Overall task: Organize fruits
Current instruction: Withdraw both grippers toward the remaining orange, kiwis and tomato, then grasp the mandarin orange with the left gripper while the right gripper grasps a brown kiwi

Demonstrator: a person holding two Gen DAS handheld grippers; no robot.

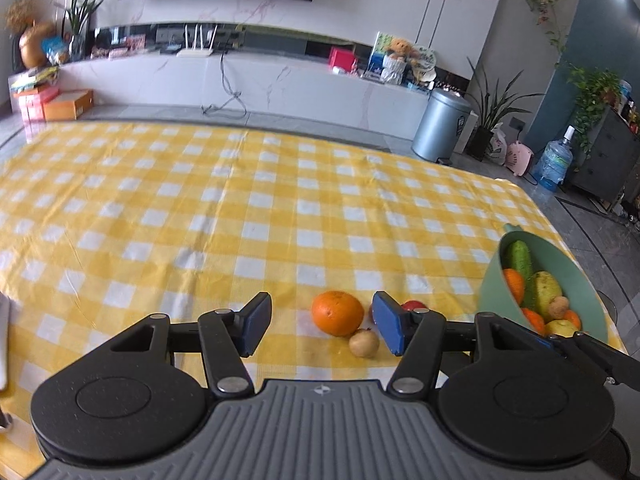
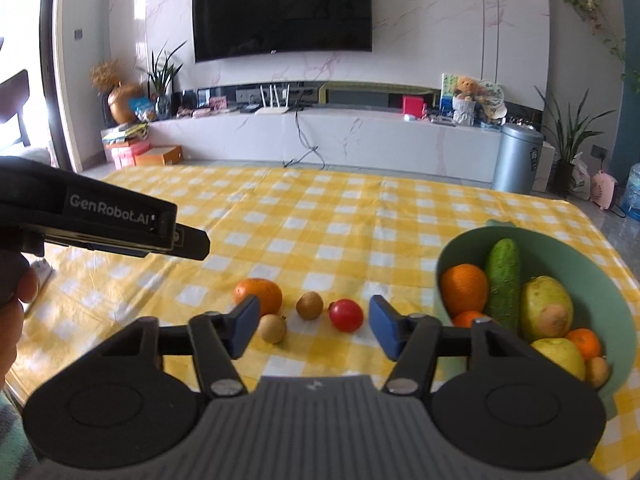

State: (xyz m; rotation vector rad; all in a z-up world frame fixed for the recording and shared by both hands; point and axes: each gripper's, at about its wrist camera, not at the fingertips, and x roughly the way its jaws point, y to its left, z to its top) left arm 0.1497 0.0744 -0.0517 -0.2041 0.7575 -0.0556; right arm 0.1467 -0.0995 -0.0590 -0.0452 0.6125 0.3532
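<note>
1. Handling, judged: the orange (image 2: 259, 295) looks firm, fairly weighty and round, liable to roll; best taken across its widest middle. The red fruit (image 2: 346, 315) has smooth, glossy skin, probably slippery and easily bruised; a gentle hold across its middle is advised. The two small brown fruits (image 2: 309, 305) (image 2: 273, 329) appear light and hard.
2. Appearance: the orange has dimpled skin; the brown fruits are dull and round, one showing a stem tip.
3. Location: all four lie loose on the yellow checked tablecloth (image 2: 320, 216), close together, left of the green bowl (image 2: 600, 280), which already contains oranges, a cucumber (image 2: 503, 280) and yellow-green fruits.
4. Left gripper (image 1: 322, 328): jaws partly open, holding nothing; orange ahead between them.
5. Right gripper (image 2: 314, 330): jaws partly open, empty; small fruits just beyond the tips.
</note>
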